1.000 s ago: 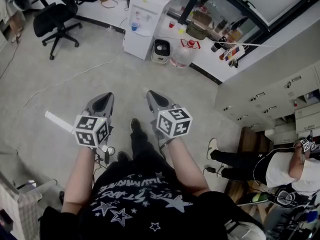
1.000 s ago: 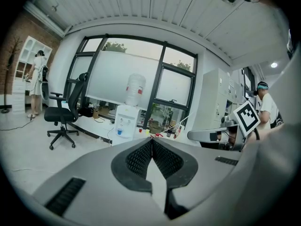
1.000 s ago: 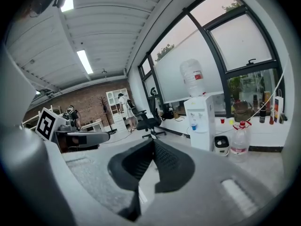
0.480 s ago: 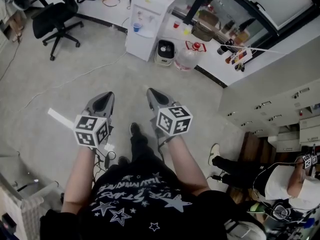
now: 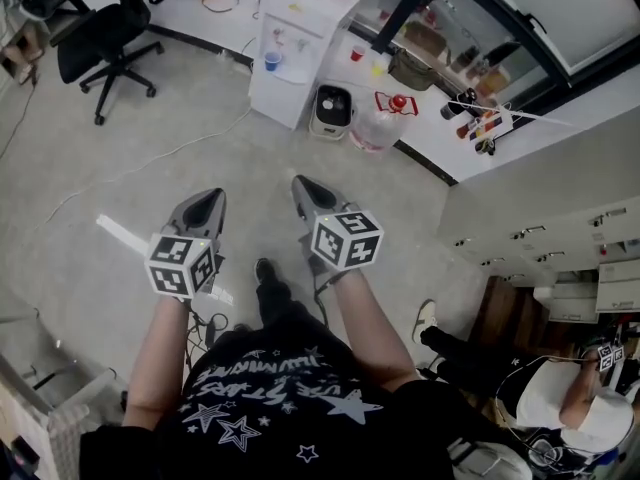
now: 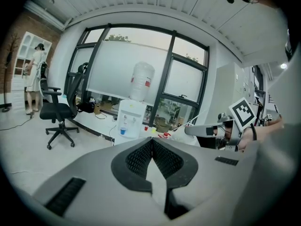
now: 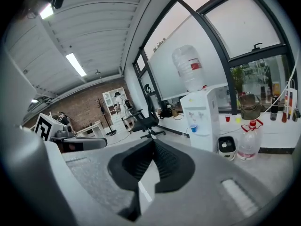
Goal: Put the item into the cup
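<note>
My left gripper [image 5: 207, 200] and right gripper [image 5: 305, 186] are held side by side at waist height over a grey floor [image 5: 120, 168], both shut with nothing between the jaws. In the left gripper view the ribbed pads [image 6: 141, 155] meet at the tip, and they do the same in the right gripper view [image 7: 165, 160]. A small blue cup [image 5: 271, 60] sits on the white water dispenser [image 5: 300, 38] ahead. A red cup [image 5: 357, 53] and a yellow cup [image 5: 378, 68] stand on the white ledge behind it. No item for the cup can be made out.
A black office chair [image 5: 105, 33] stands at the far left. A small bin [image 5: 333, 108] and a water jug [image 5: 378, 123] sit beside the dispenser. White cabinets [image 5: 540, 218] fill the right. Another person [image 5: 560, 393] sits at the lower right. Cables [image 5: 205, 318] lie near my feet.
The view has drifted slightly, so the dispenser and ledge sit a little further right and lower. My shoe has moved back. Both grippers keep the same pose and stay shut.
</note>
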{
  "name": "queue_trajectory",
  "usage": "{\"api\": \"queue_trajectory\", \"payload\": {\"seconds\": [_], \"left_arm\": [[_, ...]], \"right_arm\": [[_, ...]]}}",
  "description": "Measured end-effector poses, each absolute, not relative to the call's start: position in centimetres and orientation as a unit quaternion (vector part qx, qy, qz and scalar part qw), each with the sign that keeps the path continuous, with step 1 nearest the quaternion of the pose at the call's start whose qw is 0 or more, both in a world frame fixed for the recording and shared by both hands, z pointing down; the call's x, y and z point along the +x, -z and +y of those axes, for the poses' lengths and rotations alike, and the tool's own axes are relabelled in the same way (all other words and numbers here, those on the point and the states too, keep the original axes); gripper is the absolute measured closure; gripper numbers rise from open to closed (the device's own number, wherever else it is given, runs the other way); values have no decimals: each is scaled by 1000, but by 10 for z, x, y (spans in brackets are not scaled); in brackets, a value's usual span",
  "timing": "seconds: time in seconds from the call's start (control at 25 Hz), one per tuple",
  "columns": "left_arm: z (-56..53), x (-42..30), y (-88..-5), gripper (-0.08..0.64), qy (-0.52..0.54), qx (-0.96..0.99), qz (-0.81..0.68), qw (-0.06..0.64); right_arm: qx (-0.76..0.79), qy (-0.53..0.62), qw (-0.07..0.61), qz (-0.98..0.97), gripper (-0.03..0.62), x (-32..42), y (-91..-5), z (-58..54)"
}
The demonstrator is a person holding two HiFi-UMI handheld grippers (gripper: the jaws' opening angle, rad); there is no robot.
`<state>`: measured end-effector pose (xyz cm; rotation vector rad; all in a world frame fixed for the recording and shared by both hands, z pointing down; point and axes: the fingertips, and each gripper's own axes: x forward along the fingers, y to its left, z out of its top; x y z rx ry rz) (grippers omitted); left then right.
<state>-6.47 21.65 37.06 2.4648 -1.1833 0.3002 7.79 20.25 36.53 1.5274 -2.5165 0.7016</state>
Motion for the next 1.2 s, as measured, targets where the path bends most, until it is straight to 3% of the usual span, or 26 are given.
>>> {"api": "queue_trajectory", "payload": {"seconds": [1.2], "left_arm": [[58,0,-355,554,-108,868,-449,182]], "right_arm": [[482,-238,44,-842,591,147,-365,47]]}}
